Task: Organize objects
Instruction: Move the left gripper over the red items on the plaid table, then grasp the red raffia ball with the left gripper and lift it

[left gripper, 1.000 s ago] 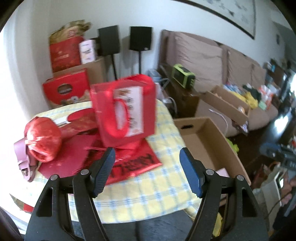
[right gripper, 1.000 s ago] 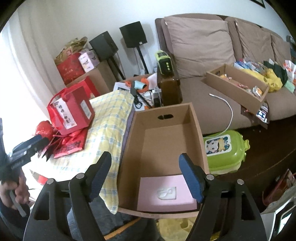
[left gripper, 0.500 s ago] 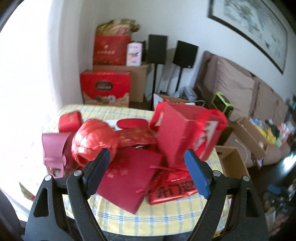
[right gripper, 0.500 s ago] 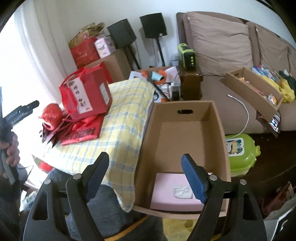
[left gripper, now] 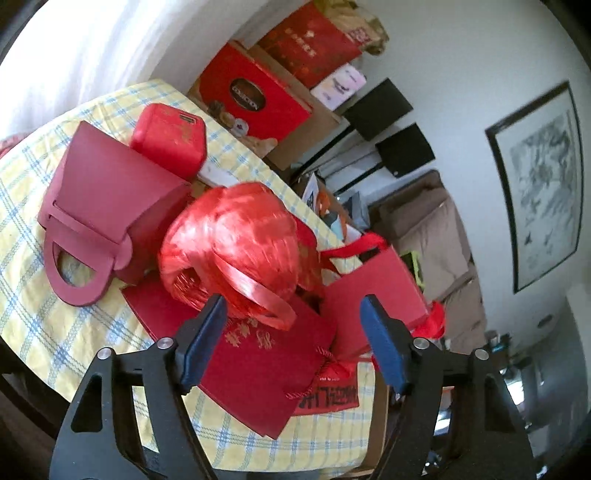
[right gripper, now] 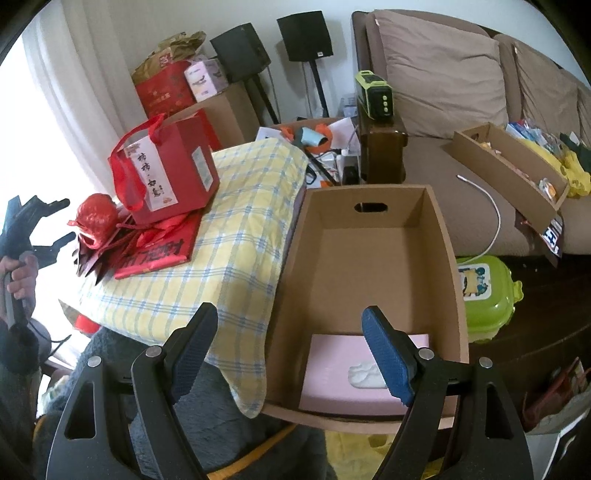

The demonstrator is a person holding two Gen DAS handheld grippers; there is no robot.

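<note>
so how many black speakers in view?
2. Both stand on poles at the back wall, side by side: one speaker by the stacked boxes, the other speaker next to the sofa. None seems hidden.

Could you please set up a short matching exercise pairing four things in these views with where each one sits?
Things:
1. pink box
2. red gift bag
3. green and black device
4. green plastic case

Places:
a. on the dark floor beside the cardboard box
b. on the wooden sofa arm
c. inside the cardboard box
d. on the checked tablecloth, atop flat red packets

Pairs: 1-c, 2-d, 3-b, 4-a
</note>
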